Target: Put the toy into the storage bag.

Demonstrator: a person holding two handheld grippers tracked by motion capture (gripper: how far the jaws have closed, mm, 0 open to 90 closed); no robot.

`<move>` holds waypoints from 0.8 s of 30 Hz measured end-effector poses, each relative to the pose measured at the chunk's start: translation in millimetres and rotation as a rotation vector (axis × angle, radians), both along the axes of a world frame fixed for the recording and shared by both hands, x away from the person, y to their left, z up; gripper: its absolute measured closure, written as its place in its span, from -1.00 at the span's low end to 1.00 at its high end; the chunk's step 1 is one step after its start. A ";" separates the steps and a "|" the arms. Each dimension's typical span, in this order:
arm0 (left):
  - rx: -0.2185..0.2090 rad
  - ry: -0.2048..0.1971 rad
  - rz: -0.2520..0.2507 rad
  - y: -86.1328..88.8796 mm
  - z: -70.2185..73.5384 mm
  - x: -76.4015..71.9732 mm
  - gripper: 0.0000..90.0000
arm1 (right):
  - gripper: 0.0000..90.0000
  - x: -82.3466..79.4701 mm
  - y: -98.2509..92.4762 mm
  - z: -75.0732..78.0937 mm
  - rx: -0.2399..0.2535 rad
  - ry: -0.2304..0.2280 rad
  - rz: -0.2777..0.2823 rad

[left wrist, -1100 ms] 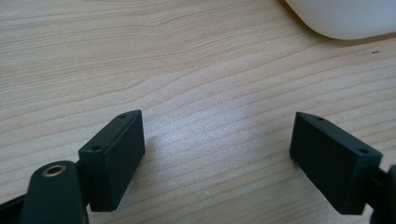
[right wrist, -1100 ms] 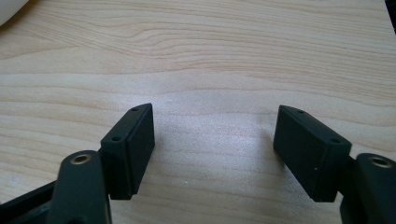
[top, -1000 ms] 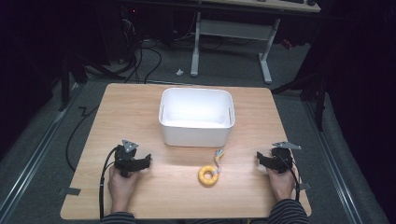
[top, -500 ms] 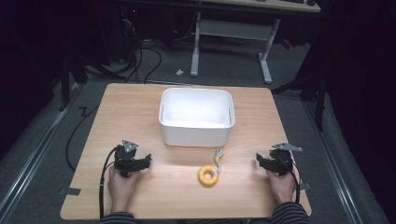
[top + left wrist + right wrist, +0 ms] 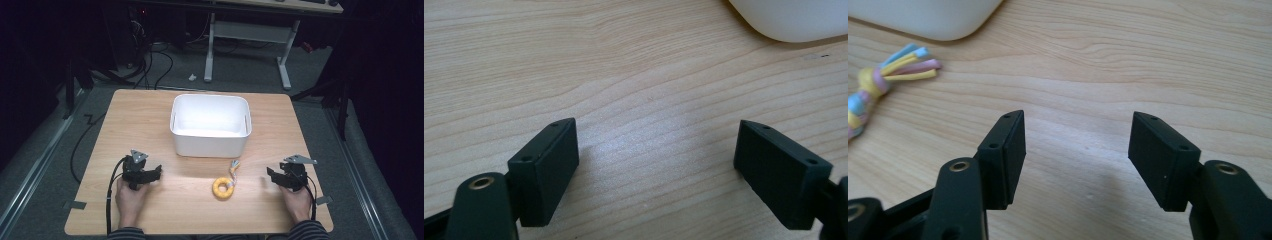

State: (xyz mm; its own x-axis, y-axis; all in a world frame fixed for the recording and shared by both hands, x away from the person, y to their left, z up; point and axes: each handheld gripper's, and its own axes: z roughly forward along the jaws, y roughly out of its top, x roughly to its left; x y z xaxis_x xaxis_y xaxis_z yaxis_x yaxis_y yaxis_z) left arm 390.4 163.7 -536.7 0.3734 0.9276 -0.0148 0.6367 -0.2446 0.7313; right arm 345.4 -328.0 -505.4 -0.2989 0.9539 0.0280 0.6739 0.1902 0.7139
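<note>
A yellow ring toy with a pastel rope tail lies on the wooden table, in front of a white bin. My left gripper rests at the front left, pointing right. Its jaws stand wide open over bare wood. My right gripper sits at the front right and points left toward the ring, a short way from it. Its jaws are open and have just been closing, with nothing between them. The rope tail shows to their left.
The bin's rounded corner lies ahead of the left gripper and another corner ahead of the right. Beyond the table stand a white desk frame and floor cables. Cables trail from both grippers off the front edge.
The right gripper has shifted a little to the left, toward the ring toy. The left gripper, the ring and the bin have stayed put.
</note>
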 end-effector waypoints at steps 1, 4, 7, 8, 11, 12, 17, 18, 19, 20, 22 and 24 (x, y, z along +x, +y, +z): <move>0.000 0.000 0.000 0.0 0.0 0.0 -0.59 | -0.08 -0.3 1.2 0.6 0.001 -0.001 0.006; 0.000 0.000 0.000 0.0 0.0 0.0 -0.59 | -0.08 -1.8 4.4 2.9 0.011 0.001 0.016; 0.000 0.000 0.000 0.1 0.0 0.1 -0.59 | -0.08 -4.0 8.1 5.5 0.010 0.002 0.034; 0.000 0.000 0.000 0.0 0.0 0.0 -0.59 | -0.07 -5.1 9.5 6.7 0.011 0.001 0.040; 0.000 0.000 0.000 0.0 0.0 0.0 -0.59 | -0.08 -7.4 11.9 9.4 0.020 -0.006 0.053; 0.000 0.000 0.000 0.0 0.0 0.1 -0.59 | -0.07 -7.6 12.8 10.2 0.023 -0.006 0.059; 0.000 0.000 0.000 0.0 0.0 0.0 -0.59 | -0.05 -9.7 19.8 13.8 0.027 0.006 0.100; 0.000 0.000 0.000 0.0 0.0 0.0 -0.59 | -0.04 -10.2 21.0 14.3 0.025 0.013 0.103; 0.000 0.000 0.000 0.0 0.0 0.1 -0.59 | -0.04 -10.5 22.2 14.7 0.024 0.017 0.109; 0.000 0.001 -0.001 0.1 0.1 0.0 -0.59 | -0.04 -11.0 23.7 15.1 0.023 0.018 0.117; 0.000 0.000 0.000 0.0 0.0 0.1 -0.59 | -0.03 -13.1 27.1 17.3 0.022 0.015 0.135; 0.000 0.000 0.000 0.0 0.0 0.1 -0.59 | -0.03 -15.6 30.5 19.7 0.031 0.015 0.145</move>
State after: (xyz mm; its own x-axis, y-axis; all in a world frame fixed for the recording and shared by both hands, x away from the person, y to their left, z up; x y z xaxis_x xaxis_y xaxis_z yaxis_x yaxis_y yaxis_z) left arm 390.5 163.7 -536.7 0.3734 0.9276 -0.0147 0.6365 -0.2446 0.7314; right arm 329.7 -297.5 -485.6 -0.4329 0.8993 0.0621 0.6514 0.2644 0.7112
